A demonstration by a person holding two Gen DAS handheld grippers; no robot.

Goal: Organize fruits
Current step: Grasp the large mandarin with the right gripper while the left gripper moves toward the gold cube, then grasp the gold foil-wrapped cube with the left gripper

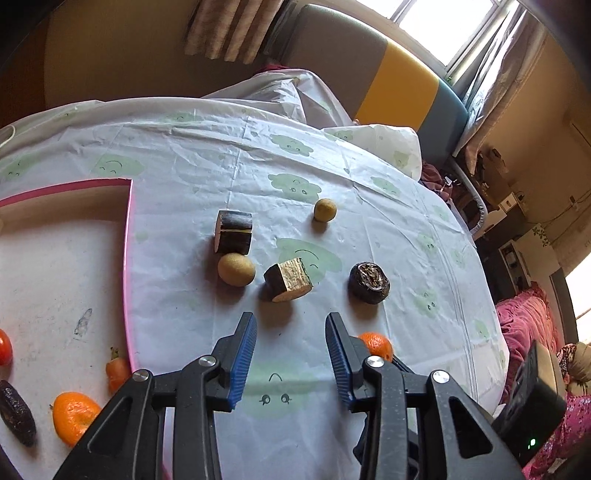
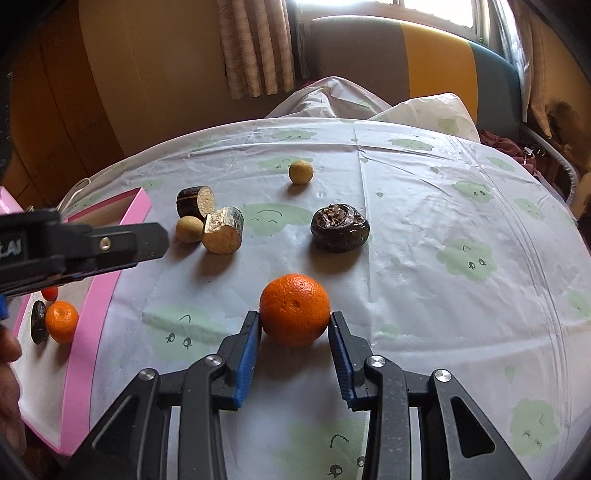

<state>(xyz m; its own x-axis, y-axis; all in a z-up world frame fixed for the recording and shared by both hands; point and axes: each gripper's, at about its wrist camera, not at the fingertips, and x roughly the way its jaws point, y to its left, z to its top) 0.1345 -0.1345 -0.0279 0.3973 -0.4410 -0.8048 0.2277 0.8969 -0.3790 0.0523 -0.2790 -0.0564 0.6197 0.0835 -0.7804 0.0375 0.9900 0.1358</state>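
Daylight from the blown-out window (image 1: 443,22) casts soft shadows toward the camera under each fruit; fisheye bends the worktop (image 2: 424,229), corners go dark.

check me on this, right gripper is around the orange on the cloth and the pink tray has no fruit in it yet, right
Not quite. The right gripper is indeed around the orange on the cloth, but the pink tray is not empty: the right wrist view shows another orange and a dark fruit in it. The left wrist view shows the same.
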